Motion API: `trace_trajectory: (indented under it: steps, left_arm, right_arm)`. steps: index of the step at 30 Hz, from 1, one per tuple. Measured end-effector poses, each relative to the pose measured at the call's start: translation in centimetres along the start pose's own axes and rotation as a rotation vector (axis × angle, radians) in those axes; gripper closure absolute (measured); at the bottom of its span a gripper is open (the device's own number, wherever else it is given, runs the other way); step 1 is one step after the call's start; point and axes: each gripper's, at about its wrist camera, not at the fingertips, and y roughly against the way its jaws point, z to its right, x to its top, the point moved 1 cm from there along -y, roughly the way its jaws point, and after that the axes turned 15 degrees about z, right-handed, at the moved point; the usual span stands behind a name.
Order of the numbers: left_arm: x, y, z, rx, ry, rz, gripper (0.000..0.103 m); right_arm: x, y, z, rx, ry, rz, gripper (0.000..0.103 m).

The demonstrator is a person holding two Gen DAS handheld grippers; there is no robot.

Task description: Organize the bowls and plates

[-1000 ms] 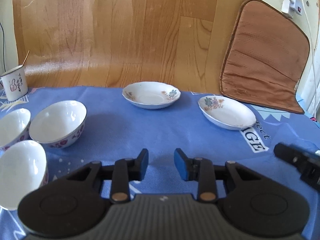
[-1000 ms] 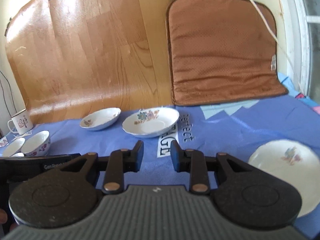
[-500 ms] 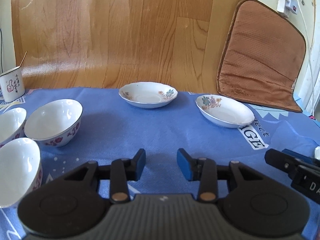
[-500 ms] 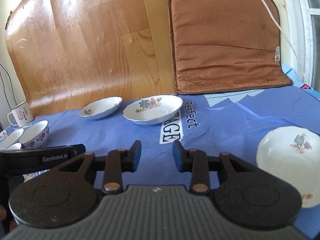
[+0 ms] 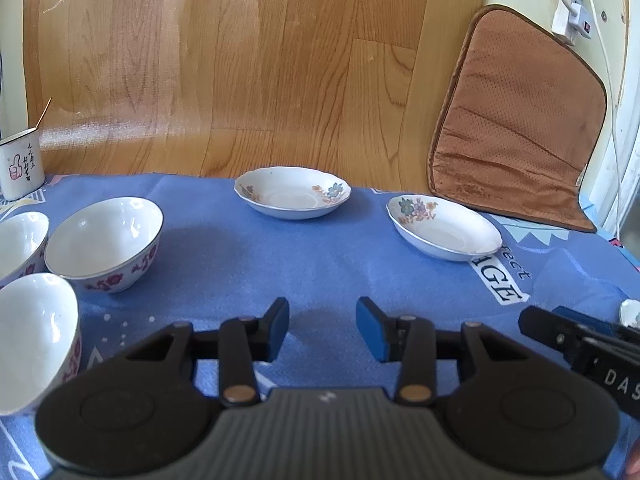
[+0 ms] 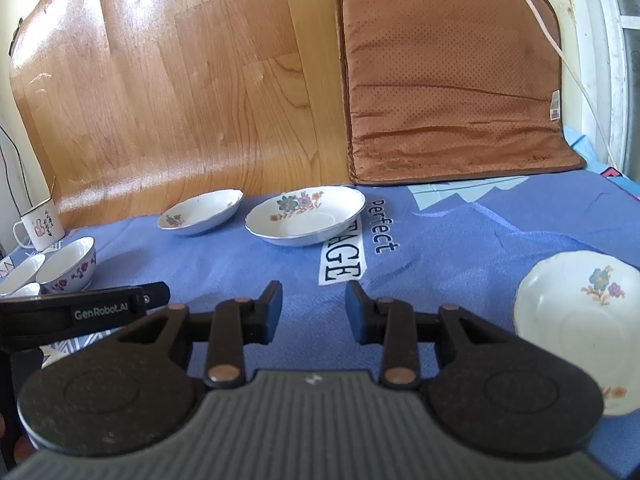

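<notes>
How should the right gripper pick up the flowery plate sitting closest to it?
Grip the plate by its scalloped rim on the near-left edge, probably best coming in low from the left where the open right gripper is. It lies flat and shallow on the cloth, so only the raised rim offers a bite for two fingers.

Domestic setting, probably a dining corner: printed blue tablecloth [image 5: 320,256], floral plates [image 5: 292,192], rice bowls [image 5: 104,240], enamel mug [image 5: 20,164], seat cushion [image 6: 448,80] against the wall.

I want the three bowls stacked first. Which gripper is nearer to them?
Left. The left gripper has the bowls close on its left; the right gripper sees them farther off, beyond the left one.
</notes>
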Motion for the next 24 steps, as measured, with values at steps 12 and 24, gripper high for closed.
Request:
trace_trajectory:
  steps: [12, 24]
  left_arm:
    - [0.6, 0.3, -1.4, 0.021, 0.054, 0.011, 0.065]
    - [1.0, 0.3, -2.1, 0.031, 0.101, 0.001, 0.065]
  right_arm:
    - [0.8, -1.4, 0.4, -0.037, -0.025, -0.091, 0.065]
    - [6.7, -9.5, 3.9, -0.094, -0.231, -0.248, 0.065]
